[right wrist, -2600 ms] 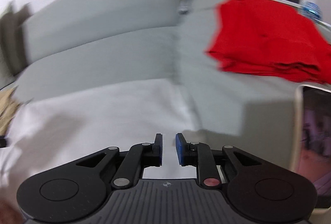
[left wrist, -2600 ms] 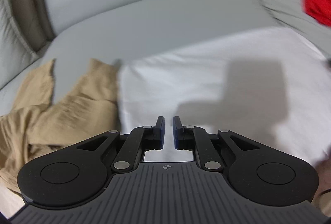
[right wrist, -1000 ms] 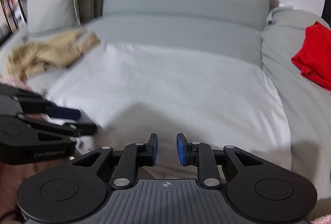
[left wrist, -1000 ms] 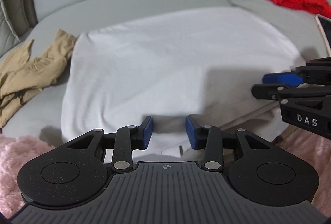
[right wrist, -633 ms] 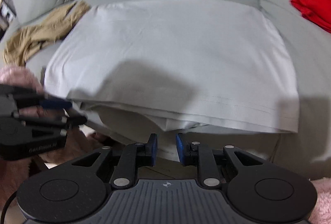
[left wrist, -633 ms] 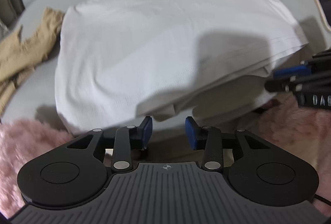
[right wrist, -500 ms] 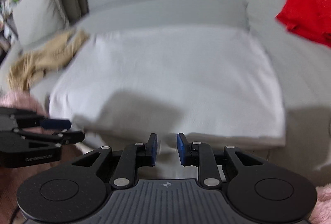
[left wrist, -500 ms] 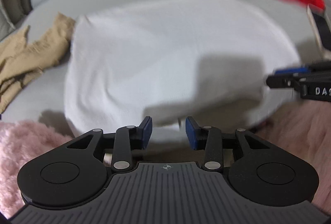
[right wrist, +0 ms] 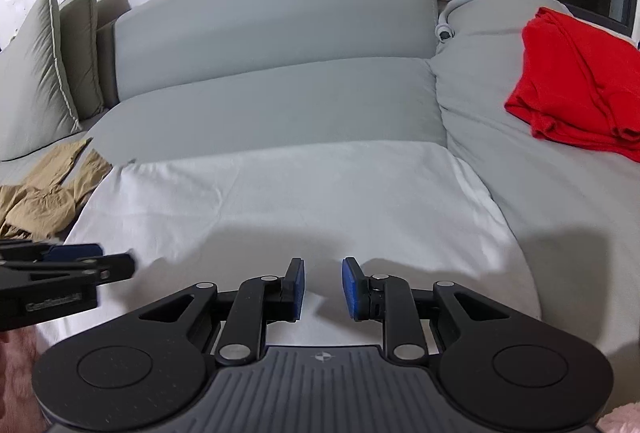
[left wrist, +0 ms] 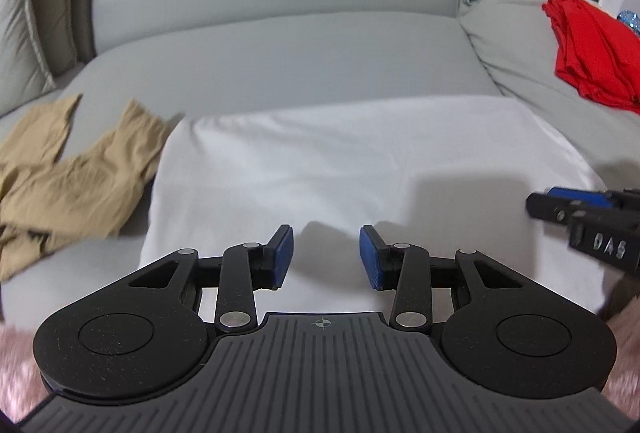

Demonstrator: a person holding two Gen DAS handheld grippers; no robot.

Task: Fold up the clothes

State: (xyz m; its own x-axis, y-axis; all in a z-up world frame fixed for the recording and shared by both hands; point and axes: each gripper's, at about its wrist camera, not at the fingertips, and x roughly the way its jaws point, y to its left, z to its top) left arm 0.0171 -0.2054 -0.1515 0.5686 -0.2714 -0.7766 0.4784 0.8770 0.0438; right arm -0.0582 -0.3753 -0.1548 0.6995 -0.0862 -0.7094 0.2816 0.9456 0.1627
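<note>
Both grippers hovering over the near edge of a white garment spread on a grey sofa.

The left gripper (left wrist: 325, 257) is holding its jaws spread and the right gripper (right wrist: 322, 289) narrowly parted, each gripping nothing; the white garment (right wrist: 288, 201) is lying flat directly ahead, its long axis running left to right, both hands equally near, with tan clothing (left wrist: 68, 169) and folded red clothing (right wrist: 580, 93) lying farther off.

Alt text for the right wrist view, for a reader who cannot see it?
A white garment lies spread flat on a grey sofa, with the open, empty right gripper above its near edge. The left gripper enters at left; tan clothing lies left, red clothing right.
</note>
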